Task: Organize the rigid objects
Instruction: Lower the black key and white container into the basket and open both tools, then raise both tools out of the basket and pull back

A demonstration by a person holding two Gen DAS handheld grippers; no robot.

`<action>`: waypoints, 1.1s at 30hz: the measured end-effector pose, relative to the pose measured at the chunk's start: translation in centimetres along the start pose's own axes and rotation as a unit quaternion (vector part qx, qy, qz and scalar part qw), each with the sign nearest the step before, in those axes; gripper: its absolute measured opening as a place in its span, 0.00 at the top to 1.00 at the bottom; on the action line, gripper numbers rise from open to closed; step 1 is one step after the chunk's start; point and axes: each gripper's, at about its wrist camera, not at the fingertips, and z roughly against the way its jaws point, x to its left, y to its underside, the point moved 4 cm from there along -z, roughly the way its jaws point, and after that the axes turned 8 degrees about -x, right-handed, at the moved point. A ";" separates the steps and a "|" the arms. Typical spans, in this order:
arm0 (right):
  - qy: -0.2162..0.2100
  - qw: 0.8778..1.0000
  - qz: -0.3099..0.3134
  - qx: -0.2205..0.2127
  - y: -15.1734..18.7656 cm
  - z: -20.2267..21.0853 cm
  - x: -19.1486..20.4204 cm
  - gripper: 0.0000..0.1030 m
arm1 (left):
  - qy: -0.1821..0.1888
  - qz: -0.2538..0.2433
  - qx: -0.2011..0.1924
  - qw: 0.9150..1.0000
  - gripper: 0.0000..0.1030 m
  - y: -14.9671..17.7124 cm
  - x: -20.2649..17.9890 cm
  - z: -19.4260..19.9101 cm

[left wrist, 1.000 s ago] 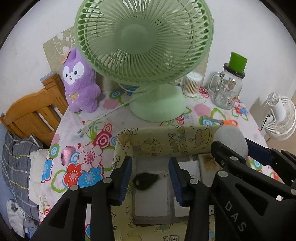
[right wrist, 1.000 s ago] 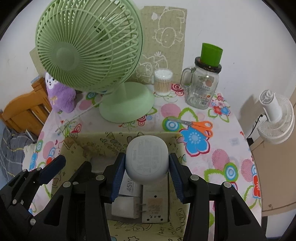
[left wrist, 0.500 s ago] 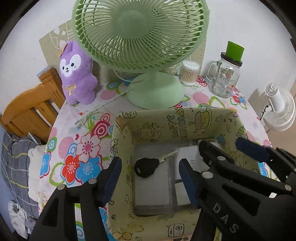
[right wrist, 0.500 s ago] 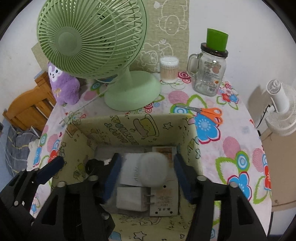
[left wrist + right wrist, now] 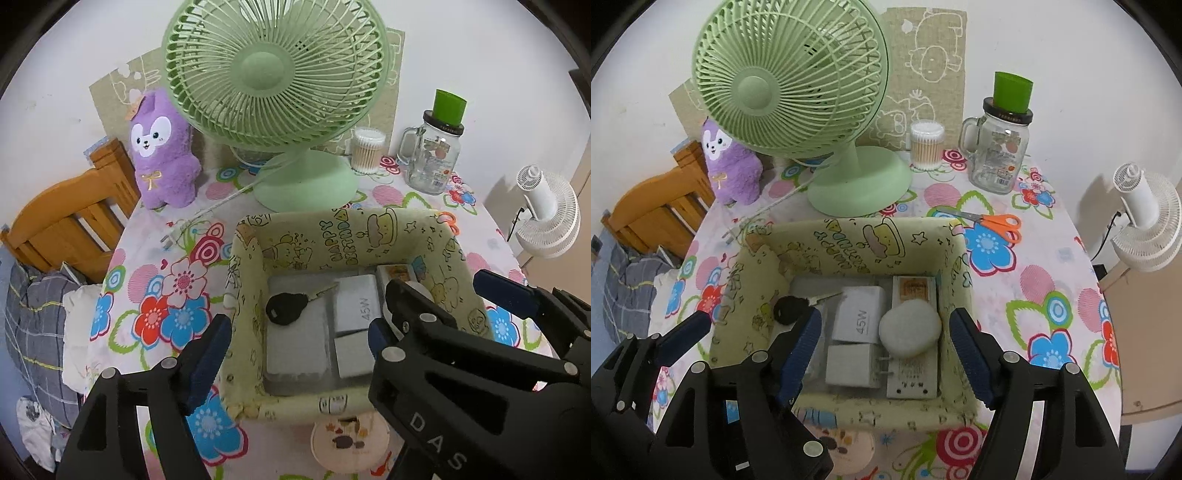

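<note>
Both tongs hang over a yellow cartoon-printed fabric box [image 5: 849, 240] that sits on the flower-patterned table [image 5: 1052, 280], and both pairs of jaws are opening with nothing pressed between them. The left tongs [image 5: 295, 354] straddle the near left part of the box, one blue pad outside its left wall and the other above the white chargers. The right tongs [image 5: 882, 347] stand wide over the near right part of the box, with the rounded white object [image 5: 909, 328] lying loose below them, touching neither pad. That object rests on a flat printed card [image 5: 913, 347] along the right side of the box. Just left of it lie a white charger marked 45W [image 5: 857, 314] and a smaller white plug [image 5: 851, 364] nearer to the camera. A black-headed key [image 5: 286, 308] lies on a grey pad [image 5: 297, 350] at the left of the box floor. Beyond the box stand a green fan [image 5: 812, 122], a purple plush toy [image 5: 162, 155], a tub of cotton swabs [image 5: 926, 146] and a glass mug with a green cup [image 5: 999, 147] on top; orange-handled scissors [image 5: 993, 223] lie far right of the box.
</note>
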 end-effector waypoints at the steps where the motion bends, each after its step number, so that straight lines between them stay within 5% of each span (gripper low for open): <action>1: 0.000 1.000 0.000 -0.001 0.1 0.4 0.0 0.27 | 0.000 0.000 0.000 1.000 0.24 0.1 0.0 0.3; 33: -0.008 1.000 0.009 -0.026 4.7 10.6 -0.6 0.11 | -0.003 -0.002 -0.020 1.000 0.10 4.4 -2.0 9.7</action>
